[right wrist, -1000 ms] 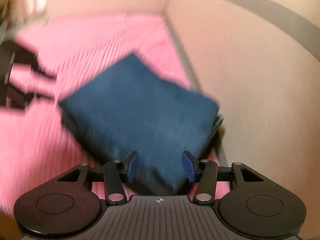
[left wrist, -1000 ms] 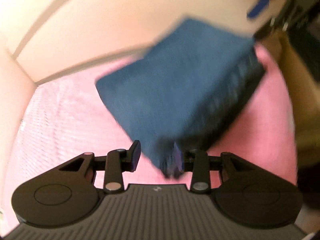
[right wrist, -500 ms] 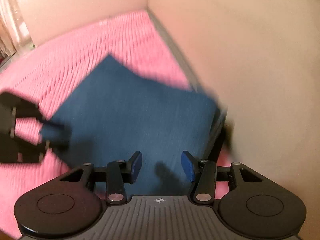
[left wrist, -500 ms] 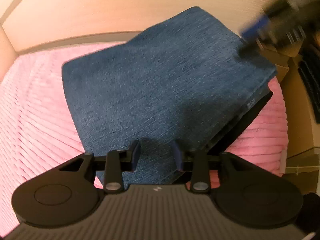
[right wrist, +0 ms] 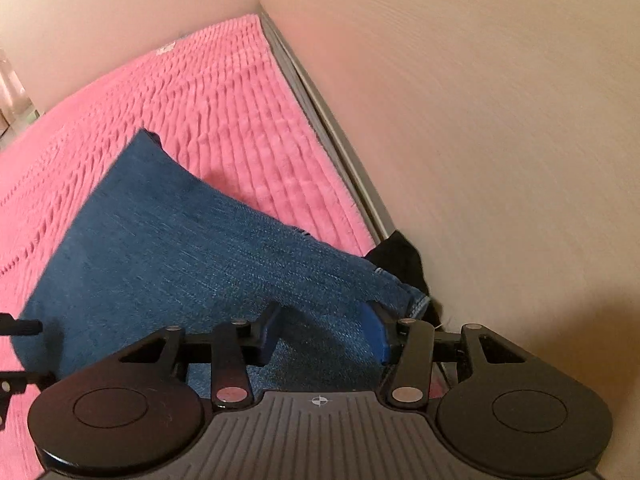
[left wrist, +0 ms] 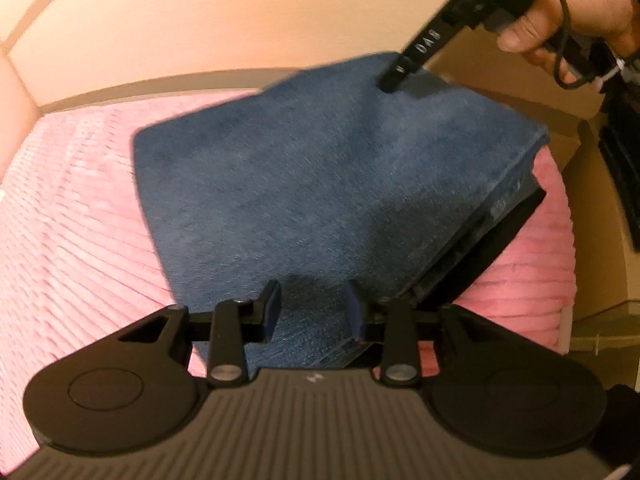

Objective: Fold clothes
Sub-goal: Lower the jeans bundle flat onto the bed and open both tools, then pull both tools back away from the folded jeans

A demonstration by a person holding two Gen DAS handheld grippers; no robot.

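The folded jeans (left wrist: pixel 328 184) lie on the pink ribbed blanket (left wrist: pixel 76 216), on top of a black thing (left wrist: pixel 504 236) that sticks out under them, close to the wall (right wrist: pixel 480 120). The left gripper (left wrist: pixel 312 312) sits over the near corner of the jeans with its jaws a little apart, and I cannot tell if the pads pinch the cloth. The right gripper (right wrist: pixel 320 332) has its jaws spread wider over the other corner, by the stitched hem (right wrist: pixel 416 304), and again I cannot tell if it squeezes. A hand (left wrist: pixel 568 4) holds that tool. What could go wrong: if just one layer gets pinched, the top flap may lift and the neat fold may open. A pull on only one side may twist the stack or drag it off the black thing. The long side of the jeans seems to run from one gripper to the other, along the wall, and the hem end points to the right gripper.
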